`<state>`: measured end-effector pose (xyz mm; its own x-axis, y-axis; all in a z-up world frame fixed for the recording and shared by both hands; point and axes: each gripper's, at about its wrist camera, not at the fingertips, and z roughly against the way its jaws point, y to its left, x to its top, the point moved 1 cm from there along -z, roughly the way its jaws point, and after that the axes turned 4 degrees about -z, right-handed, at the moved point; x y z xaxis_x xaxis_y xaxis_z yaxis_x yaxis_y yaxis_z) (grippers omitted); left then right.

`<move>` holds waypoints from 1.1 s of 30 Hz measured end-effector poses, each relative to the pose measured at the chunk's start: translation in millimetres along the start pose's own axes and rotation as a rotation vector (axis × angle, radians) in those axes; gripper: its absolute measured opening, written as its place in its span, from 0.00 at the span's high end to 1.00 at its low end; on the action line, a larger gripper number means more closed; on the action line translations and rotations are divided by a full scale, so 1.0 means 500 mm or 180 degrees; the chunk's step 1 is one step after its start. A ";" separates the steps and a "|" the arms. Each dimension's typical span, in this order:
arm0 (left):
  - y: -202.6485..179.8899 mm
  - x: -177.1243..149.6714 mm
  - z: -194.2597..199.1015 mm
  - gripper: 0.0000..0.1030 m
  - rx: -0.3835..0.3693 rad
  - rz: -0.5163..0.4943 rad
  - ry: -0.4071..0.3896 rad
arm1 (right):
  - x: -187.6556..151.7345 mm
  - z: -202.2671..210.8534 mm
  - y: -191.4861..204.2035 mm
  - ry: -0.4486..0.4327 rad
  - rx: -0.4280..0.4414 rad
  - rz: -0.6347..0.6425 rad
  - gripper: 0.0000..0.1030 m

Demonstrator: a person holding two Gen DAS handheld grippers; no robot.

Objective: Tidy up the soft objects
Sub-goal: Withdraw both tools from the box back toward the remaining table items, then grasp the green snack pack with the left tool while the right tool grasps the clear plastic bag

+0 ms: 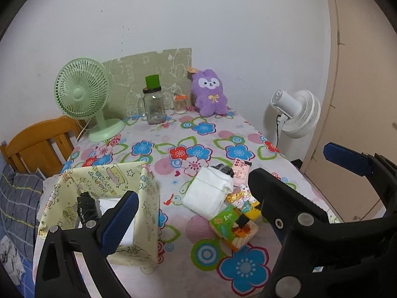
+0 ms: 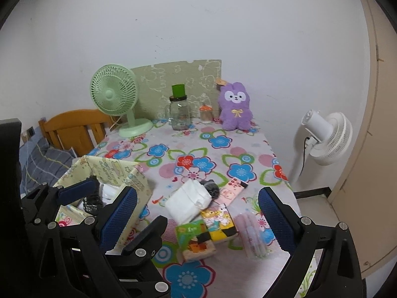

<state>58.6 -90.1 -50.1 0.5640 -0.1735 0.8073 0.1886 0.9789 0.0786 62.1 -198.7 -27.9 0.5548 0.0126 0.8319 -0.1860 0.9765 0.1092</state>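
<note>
Flower-patterned bench [image 2: 223, 154], largest. Pale yellow fabric storage box [image 2: 111, 171] at near left, white and black soft items inside. White folded cloth bundle [image 2: 188, 201] mid-bench beside small printed packets [image 2: 218, 221]. Left claw [image 1: 223, 188] and right claw [image 2: 198, 213] spread wide, empty.

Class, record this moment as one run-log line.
left gripper: open, over fabric bin | right gripper: open, empty | white cloth bundle: on table

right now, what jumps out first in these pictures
The fluffy purple plush bunny sits upright at the far edge of the flower-print tablecloth, near a mint-green desk fan. Nearer, a pale yellow fabric storage box stands open beside a pile with a folded white cloth bundle.
</note>
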 end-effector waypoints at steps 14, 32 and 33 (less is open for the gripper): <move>-0.058 -0.037 -0.081 0.02 -0.0111 -0.0098 0.0267 | -0.049 -0.043 -0.062 0.0108 -0.0193 -0.0018 0.03; -0.112 -0.082 -0.190 0.03 -0.0299 -0.0242 0.0726 | -0.119 -0.126 -0.144 0.0460 -0.0313 -0.0257 0.06; -0.115 -0.085 -0.195 0.03 -0.0307 -0.0248 0.0750 | -0.122 -0.130 -0.149 0.0473 -0.0331 -0.0267 0.06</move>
<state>102.4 -149.4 -145.9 0.7144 -0.2793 0.6416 0.3082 0.9487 0.0699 94.6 -258.0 -122.0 0.6799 -0.0457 0.7319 -0.0535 0.9923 0.1116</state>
